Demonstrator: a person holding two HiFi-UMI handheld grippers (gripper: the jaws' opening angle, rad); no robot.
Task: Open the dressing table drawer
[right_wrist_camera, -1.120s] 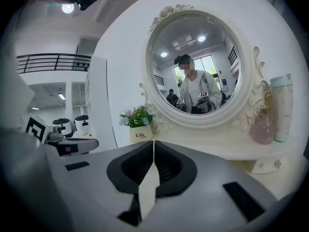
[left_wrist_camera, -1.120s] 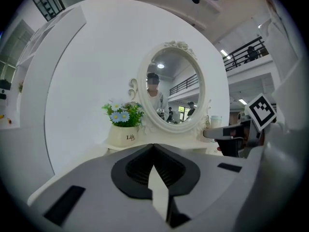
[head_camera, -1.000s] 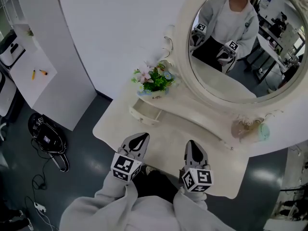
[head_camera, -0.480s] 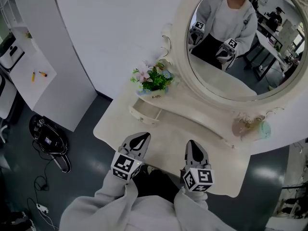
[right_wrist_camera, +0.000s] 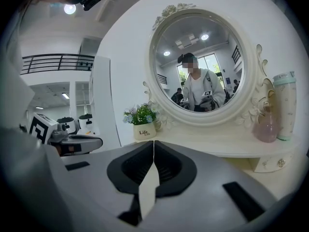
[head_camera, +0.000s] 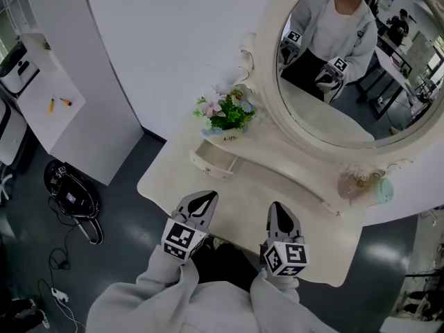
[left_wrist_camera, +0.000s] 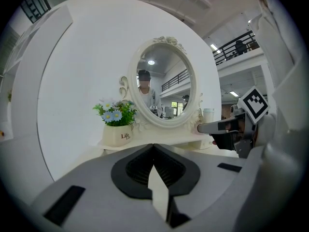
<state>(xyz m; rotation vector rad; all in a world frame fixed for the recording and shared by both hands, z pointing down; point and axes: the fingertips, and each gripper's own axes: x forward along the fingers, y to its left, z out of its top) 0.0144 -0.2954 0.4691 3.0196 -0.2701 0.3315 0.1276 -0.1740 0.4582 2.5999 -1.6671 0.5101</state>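
The white dressing table [head_camera: 229, 207] carries an oval mirror [head_camera: 347, 61] on a raised shelf. A small drawer [head_camera: 214, 159] juts out of the shelf's left end, below a flower pot [head_camera: 225, 116]. Another small drawer with a round knob [right_wrist_camera: 275, 162] sits under the shelf's right end. My left gripper [head_camera: 202, 201] and right gripper [head_camera: 279, 212] hover side by side over the table's near edge. Both point at the mirror and are well short of either drawer. Each is shut, its jaws meeting with nothing between them in the left gripper view [left_wrist_camera: 153, 146] and the right gripper view [right_wrist_camera: 153, 143].
A pink bottle [right_wrist_camera: 267, 122] and a green cup [right_wrist_camera: 285, 105] stand at the shelf's right end. A white cabinet [head_camera: 62, 82] stands to the left. On the dark floor beside it lie a black bag [head_camera: 69, 194] and cables.
Both grippers have kept their place and stayed shut. Only the head view has shifted a little.
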